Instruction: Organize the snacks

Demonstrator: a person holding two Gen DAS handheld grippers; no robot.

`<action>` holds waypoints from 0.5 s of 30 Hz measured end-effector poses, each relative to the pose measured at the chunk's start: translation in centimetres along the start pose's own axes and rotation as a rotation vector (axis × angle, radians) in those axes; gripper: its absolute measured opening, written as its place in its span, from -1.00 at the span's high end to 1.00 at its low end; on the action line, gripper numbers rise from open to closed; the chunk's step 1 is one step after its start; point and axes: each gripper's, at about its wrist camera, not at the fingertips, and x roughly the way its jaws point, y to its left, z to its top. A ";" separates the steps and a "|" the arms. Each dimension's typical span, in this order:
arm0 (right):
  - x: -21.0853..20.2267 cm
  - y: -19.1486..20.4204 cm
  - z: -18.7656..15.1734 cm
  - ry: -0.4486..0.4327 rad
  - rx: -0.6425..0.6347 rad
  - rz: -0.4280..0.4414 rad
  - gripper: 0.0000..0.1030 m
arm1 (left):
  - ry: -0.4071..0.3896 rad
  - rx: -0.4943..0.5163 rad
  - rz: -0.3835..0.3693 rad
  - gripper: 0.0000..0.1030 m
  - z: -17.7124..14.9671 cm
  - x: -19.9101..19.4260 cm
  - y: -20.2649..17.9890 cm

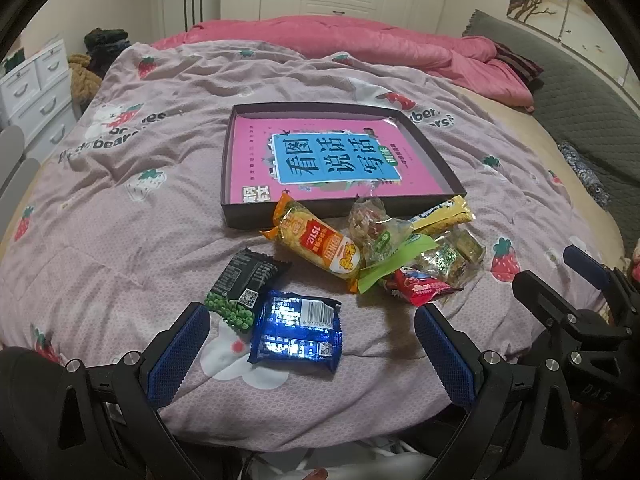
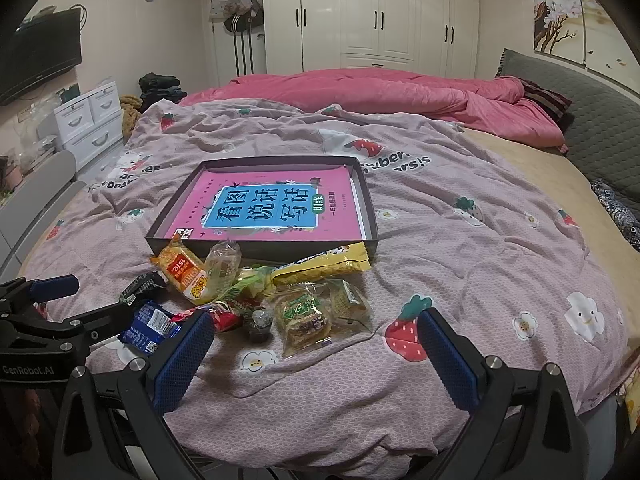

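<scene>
A shallow dark box point(image 1: 436, 148) point(image 2: 370, 200) with a pink book inside lies on the bed. Snacks are piled in front of it: an orange pack point(image 1: 316, 246) point(image 2: 182, 270), a yellow pack point(image 1: 444, 216) point(image 2: 324, 266), a clear pastry pack point(image 1: 452, 258) point(image 2: 308, 316), a red pack point(image 1: 424, 290) point(image 2: 218, 316), a black-green pack point(image 1: 244, 284) and a blue pack point(image 1: 298, 330) point(image 2: 150, 324). My left gripper point(image 1: 312, 344) is open, empty, with the blue pack between its fingers. My right gripper point(image 2: 316, 344) is open, empty, just before the pastry pack.
The bed has a lilac strawberry quilt point(image 1: 140, 220) point(image 2: 480, 260) and a pink duvet point(image 2: 380, 92) at the back. White drawers point(image 2: 90, 120) stand at the left, a grey headboard cushion point(image 2: 600, 120) at the right, wardrobes point(image 2: 380, 12) behind.
</scene>
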 end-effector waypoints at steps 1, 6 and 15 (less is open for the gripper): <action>0.0 -0.1 0.0 0.000 0.001 0.000 -0.98 | 0.001 0.000 0.001 -0.97 0.0 0.0 0.0; 0.0 0.0 0.0 0.001 0.000 0.001 -0.98 | 0.014 -0.003 -0.004 -0.97 0.1 0.2 0.1; 0.5 -0.5 -0.2 0.011 0.029 0.019 -0.98 | 0.089 -0.011 -0.036 -0.97 -0.1 1.0 1.3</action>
